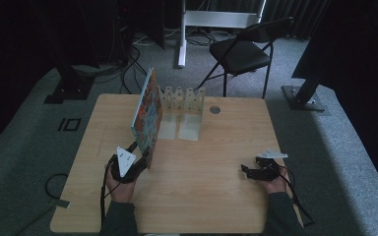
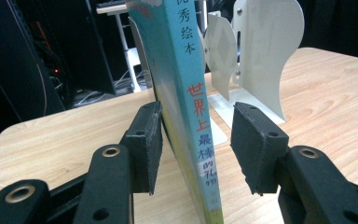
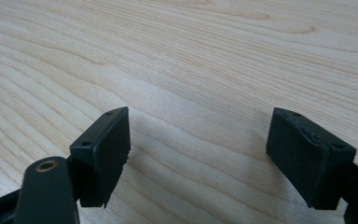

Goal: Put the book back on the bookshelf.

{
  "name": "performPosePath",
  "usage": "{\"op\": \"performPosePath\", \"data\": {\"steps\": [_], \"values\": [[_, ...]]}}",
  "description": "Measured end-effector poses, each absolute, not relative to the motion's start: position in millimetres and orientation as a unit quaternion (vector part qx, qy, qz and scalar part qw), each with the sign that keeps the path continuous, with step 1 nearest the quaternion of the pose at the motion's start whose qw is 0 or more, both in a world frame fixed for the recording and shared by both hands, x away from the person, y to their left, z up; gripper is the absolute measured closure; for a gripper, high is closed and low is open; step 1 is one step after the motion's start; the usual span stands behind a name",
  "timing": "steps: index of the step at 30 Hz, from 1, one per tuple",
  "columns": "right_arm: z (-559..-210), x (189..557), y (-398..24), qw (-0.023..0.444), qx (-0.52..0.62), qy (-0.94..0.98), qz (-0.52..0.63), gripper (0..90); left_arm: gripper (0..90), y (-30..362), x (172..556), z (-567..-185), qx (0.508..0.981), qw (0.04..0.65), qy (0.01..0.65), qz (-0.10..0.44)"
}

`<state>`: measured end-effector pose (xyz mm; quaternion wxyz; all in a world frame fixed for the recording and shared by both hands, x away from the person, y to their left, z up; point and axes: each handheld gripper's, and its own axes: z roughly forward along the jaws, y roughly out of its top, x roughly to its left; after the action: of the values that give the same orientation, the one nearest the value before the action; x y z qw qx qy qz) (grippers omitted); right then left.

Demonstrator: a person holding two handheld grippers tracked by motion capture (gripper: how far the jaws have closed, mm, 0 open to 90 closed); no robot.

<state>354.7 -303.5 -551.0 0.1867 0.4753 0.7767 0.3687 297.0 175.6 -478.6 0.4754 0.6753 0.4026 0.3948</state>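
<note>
Book upright on its lower edge, spine between the jaws of the left tool.

The left tool [image 1: 139, 161] sits at the near lower corner of the picture book [image 1: 146, 117]; in the left gripper view the spine [image 2: 196, 116] stands between the pads with a gap on the right side, the left pad [image 2: 145, 144] at or near the cover, so released, not clamped. The book's long axis runs away from the left hand toward the white bookends [image 1: 183, 105] just beyond. The right tool [image 1: 256, 172] rests well apart on the worktop [image 1: 216, 196], jaws wide, nothing held. Left hand is nearer.
</note>
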Motion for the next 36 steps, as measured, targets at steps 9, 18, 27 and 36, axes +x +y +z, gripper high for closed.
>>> {"op": "performPosePath", "data": {"steps": [9,18,27,36], "values": [[-551.0,354.7,-303.4,0.187,0.475,0.777,0.369,21.4,54.6,177.9,287.5,-480.9,0.682,0.474,0.394,0.393],[-551.0,354.7,-303.4,0.187,0.475,0.777,0.369,21.4,56.4,177.8,280.5,-484.5,0.693,0.467,0.39,0.387],[-551.0,354.7,-303.6,0.186,0.476,0.777,0.369,21.4,57.1,179.7,273.0,-490.5,0.704,0.464,0.388,0.372],[-551.0,354.7,-303.4,0.187,0.475,0.777,0.369,21.5,57.1,178.6,268.6,-499.2,0.721,0.464,0.381,0.345]]}}
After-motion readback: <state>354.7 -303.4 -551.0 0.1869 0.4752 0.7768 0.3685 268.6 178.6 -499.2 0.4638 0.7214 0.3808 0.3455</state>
